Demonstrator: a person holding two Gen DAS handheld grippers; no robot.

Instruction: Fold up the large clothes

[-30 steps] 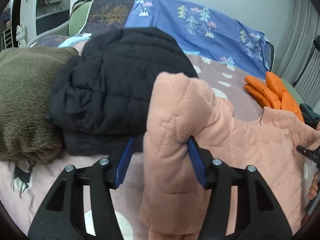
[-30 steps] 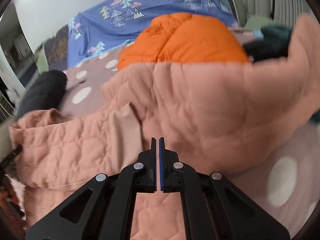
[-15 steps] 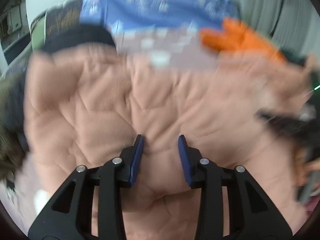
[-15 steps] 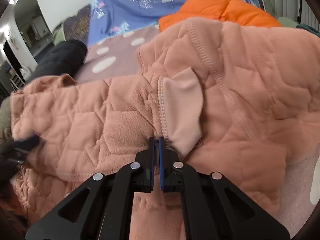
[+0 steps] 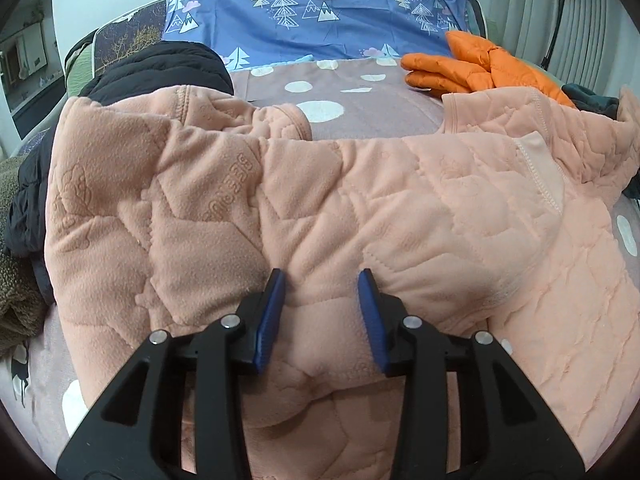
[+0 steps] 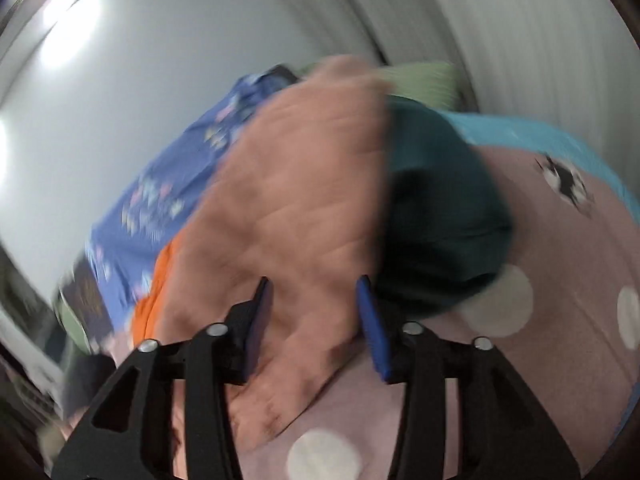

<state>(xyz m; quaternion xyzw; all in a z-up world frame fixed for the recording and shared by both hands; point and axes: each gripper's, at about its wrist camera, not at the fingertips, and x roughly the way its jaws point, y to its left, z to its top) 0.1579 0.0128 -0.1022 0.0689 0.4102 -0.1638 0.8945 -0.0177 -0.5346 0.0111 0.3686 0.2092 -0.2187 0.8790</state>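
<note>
A large peach quilted fleece top [image 5: 360, 208] lies spread across the bed, its left sleeve folded over onto the body. My left gripper [image 5: 322, 280] is open, its blue fingers apart just over the fleece near the lower hem, gripping nothing. In the blurred right wrist view, my right gripper [image 6: 312, 284] is open with a sleeve or edge of the peach top [image 6: 304, 200] lying between its spread fingers, not clamped.
A black puffer jacket [image 5: 160, 64] and a brown fleece [image 5: 16, 272] lie at the left. An orange jacket [image 5: 480, 68] and a dark green garment [image 6: 436, 216] lie at the right. A blue tree-print cover [image 5: 320, 16] lies at the back of the pink dotted bedsheet [image 5: 360, 96].
My left gripper let go of the sleeve after carrying it right over the body. My right gripper opened, released the fleece and swung to the right sleeve.
</note>
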